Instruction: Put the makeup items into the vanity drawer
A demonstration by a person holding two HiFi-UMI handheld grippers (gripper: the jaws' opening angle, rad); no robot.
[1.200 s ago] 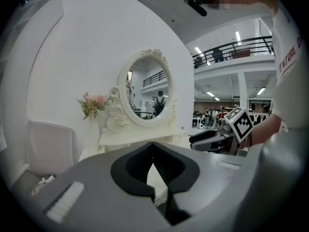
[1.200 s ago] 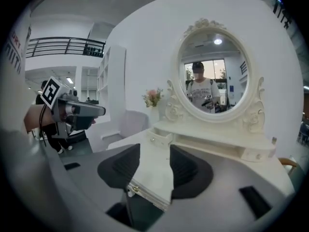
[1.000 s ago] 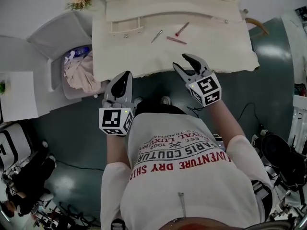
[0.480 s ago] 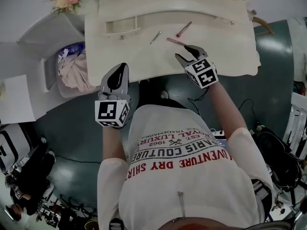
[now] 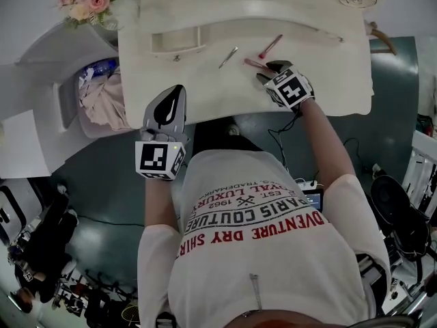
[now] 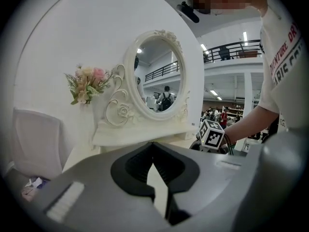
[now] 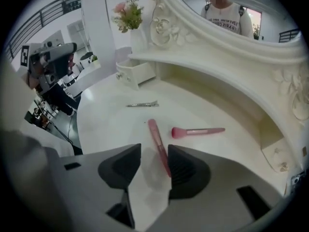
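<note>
On your right gripper (image 7: 154, 152) the jaws stand apart astride the near end of the pink stick (image 7: 155, 135), which lies flat on the desk (image 7: 104, 124) pointing to 12 o'clock. It looks light, stiff and likely to roll, so pinch it squarely at mid-length. The drawer (image 7: 137, 72) waits at 11 o'clock; your left gripper (image 6: 153, 148) has its jaws together, empty.

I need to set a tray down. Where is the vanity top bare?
Bare: the tabletop right of the right claw, and the strip between drawer and left claw. Crowded: the middle, with hair clip, pink brush and pink stick.
</note>
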